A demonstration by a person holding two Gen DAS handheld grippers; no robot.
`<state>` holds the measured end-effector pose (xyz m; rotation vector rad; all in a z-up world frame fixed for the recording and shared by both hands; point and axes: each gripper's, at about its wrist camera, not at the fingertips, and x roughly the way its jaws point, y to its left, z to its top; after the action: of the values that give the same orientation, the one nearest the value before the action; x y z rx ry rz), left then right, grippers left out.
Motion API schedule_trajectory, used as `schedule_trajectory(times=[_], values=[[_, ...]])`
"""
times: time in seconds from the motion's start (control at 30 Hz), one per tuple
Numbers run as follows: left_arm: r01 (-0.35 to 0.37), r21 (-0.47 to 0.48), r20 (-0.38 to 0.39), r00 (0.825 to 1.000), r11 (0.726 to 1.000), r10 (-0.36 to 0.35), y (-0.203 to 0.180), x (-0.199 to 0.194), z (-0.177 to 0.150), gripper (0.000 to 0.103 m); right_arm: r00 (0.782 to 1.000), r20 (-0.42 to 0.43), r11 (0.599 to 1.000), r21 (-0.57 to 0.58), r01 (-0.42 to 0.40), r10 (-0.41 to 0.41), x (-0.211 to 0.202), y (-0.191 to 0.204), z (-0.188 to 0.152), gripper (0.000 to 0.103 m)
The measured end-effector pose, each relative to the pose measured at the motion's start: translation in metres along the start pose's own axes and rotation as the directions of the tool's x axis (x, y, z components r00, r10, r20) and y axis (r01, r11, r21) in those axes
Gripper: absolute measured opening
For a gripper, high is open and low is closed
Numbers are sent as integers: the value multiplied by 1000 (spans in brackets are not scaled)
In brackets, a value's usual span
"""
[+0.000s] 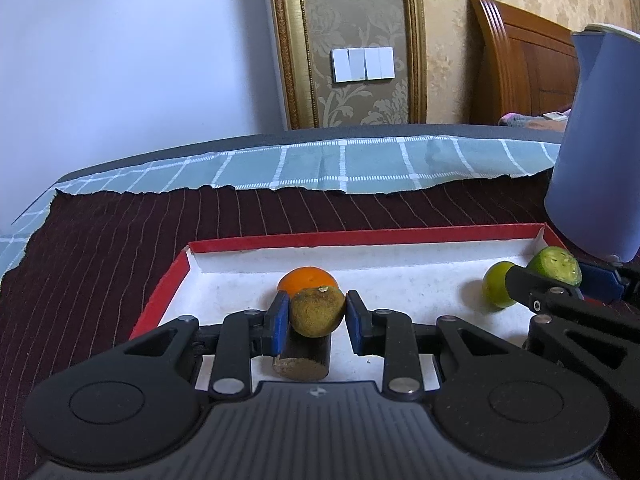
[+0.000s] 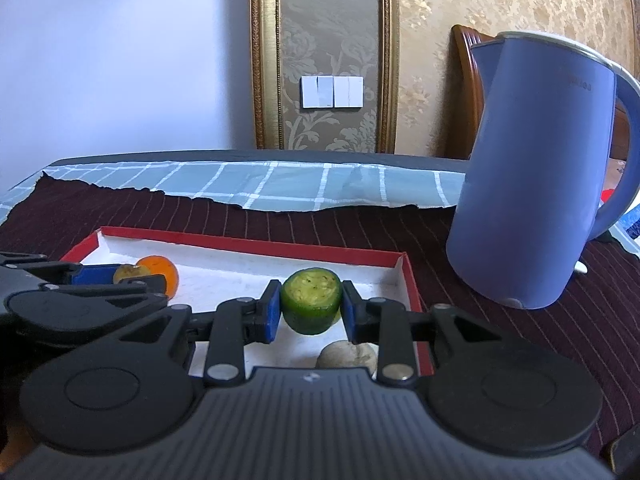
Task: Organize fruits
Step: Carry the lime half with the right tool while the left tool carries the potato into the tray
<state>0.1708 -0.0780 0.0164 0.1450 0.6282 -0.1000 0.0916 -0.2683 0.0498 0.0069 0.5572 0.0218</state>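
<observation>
Left gripper (image 1: 317, 314): blue pads clamped on a brownish-green fruit (image 1: 317, 311), one pad on each side, held above the tray floor. It showed again at the left edge of the right wrist view, still pinching that fruit (image 2: 127, 273).

Right gripper (image 2: 310, 309): blue pads clamped on a cut green fruit (image 2: 311, 305), pale cut face upward, dark green rind below. From the left wrist view the same piece (image 1: 555, 265) sat at the tip of the right gripper near the tray's far right corner.

Tray (image 1: 368, 237): shallow, red rim, white floor, lying on a dark red striped cloth (image 1: 120, 240). Both grippers were over it.

Orange (image 1: 307, 279): on the tray floor, just behind the brownish-green fruit, partly hidden by it.

Lime (image 1: 494, 285): whole, green, on the tray floor beside the right gripper's finger; whether the two touched could not be told.

Brown cylinder (image 1: 302, 356): short, cut end facing the camera, on the tray floor below the left gripper's fruit.

Pale wrinkled fruit (image 2: 347, 356): on the tray floor under the right gripper, partly hidden by its body.

Kettle (image 2: 536, 184): blue, upright on the cloth, right of the tray and apart from it.

Checked cloth (image 1: 320, 168): blue-green with white lines, beyond the dark one.

Background: wall switch (image 1: 362, 65), gilt frame, wooden headboard (image 1: 520, 60).
</observation>
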Motion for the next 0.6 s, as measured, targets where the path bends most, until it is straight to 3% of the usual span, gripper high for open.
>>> schedule_trajectory(times=[0.6], values=[[-6,22,-4,1000,1000,6,-8,9,5,29,1000,-22,1000,4,14,-14,13,-3,5,29]])
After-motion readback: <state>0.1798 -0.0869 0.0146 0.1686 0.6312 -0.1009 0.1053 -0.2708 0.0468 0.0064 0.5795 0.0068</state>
